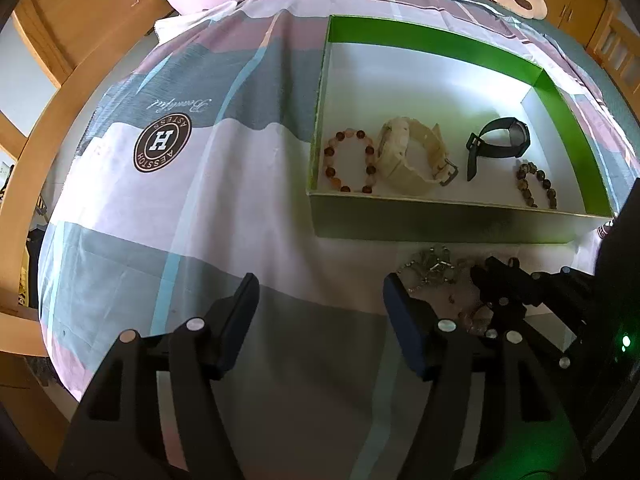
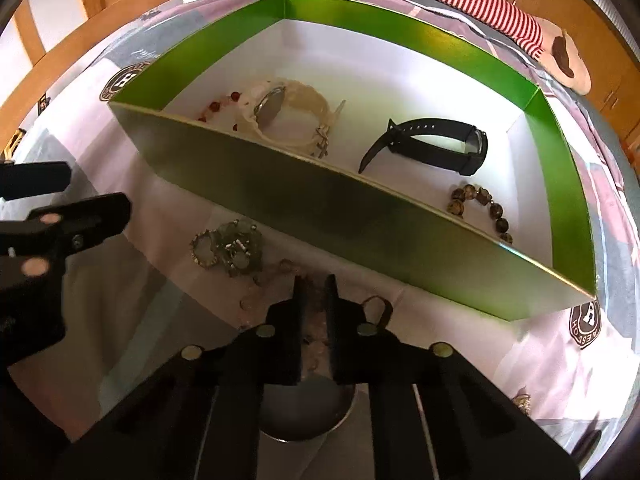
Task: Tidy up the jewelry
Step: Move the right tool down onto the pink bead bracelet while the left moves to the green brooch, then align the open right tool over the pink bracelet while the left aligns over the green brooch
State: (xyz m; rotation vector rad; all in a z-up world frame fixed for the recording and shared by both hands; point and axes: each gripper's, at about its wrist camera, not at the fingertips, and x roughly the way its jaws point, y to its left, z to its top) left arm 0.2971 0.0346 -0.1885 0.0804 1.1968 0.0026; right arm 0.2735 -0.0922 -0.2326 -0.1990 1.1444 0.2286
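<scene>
While four pieces already lie inside the green box [image 1: 440, 224], two bracelets and two watches, a small heap of jewelry [image 2: 228, 248] is left on the bedspread [image 1: 200, 184] just in front of the box's near wall. In the right wrist view a pale bead bracelet [image 2: 260, 280] is seen trailing from that heap toward the right gripper [image 2: 314, 292], whose fingers are drawn nearly together over it; beads appear between the fingers, but whether they are actually pinched cannot be told. The left gripper [image 1: 320, 296] is held wide apart above bare fabric, with nothing between its fingers, just beside the heap.

The bracelet is judged to be light and limp: a strung loop that will sag and swing once lifted, with smooth round beads that may roll out of a shallow pinch. A hold across the strand, with one or two beads seated squarely between the pads, is judged safest. The metal chain piece [image 2: 204, 250] in the heap looks tangled with a greenish cluster beside it, so a snag may be expected if the strand is pulled sideways rather than raised straight up. The box wall must be cleared before anything is lowered onto the white floor.
</scene>
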